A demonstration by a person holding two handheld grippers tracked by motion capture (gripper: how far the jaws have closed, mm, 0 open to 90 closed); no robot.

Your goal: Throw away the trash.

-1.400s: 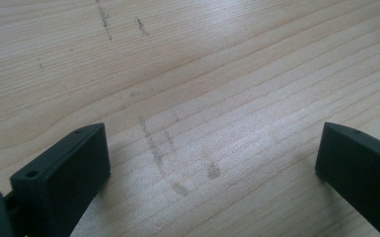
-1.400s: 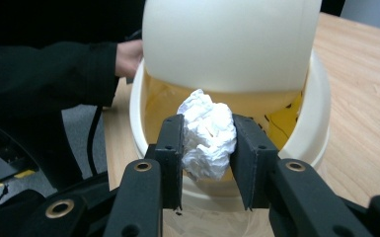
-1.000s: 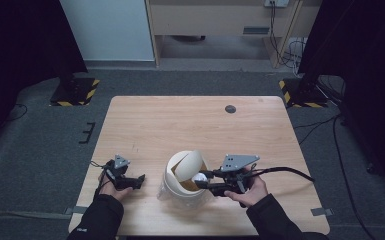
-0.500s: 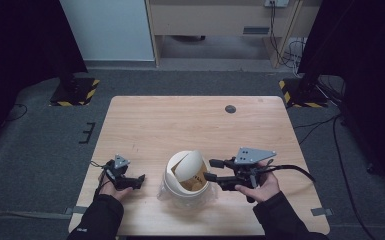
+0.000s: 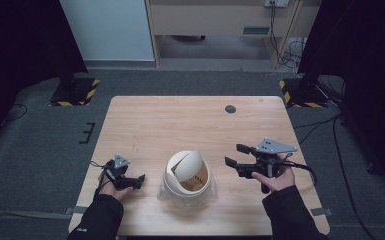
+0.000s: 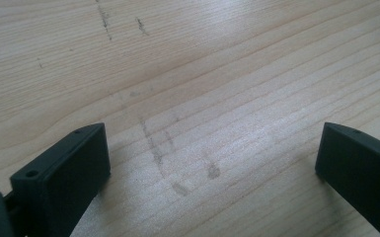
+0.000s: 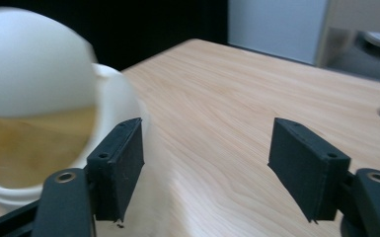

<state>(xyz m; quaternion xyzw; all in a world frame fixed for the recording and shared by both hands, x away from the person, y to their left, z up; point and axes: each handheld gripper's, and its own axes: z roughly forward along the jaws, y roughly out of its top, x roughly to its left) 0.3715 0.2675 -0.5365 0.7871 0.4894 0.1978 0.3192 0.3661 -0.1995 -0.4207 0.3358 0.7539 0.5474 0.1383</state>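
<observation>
Sleeves come in at the bottom of the high view, one hand on each gripper near the table's (image 5: 145, 120) front edge. The left gripper (image 5: 139, 179) lies low at the front left, its jaws pointing toward the white bin (image 5: 187, 182) beside it but apart from it. The left gripper view gives what the high view cannot: both black jaws spread wide with nothing between them, over bare wood grain (image 6: 197, 98) with faint grey scuffs.

The right gripper (image 5: 236, 156) is held higher, right of the bin, jaws pointing left toward it and released, holding nothing. In the right gripper view the bin (image 7: 34, 98) stands close at the left, blurred, its rounded swing lid tilted over a tan inside; the left jaw overlaps its wall there, though the high view shows a gap between them.

The bin sits at the front centre, on something clear and crinkled. Beyond it the tabletop lies open to the far edge, with a small dark round hole (image 5: 230, 109) near the back right. Grey floor surrounds the table.
</observation>
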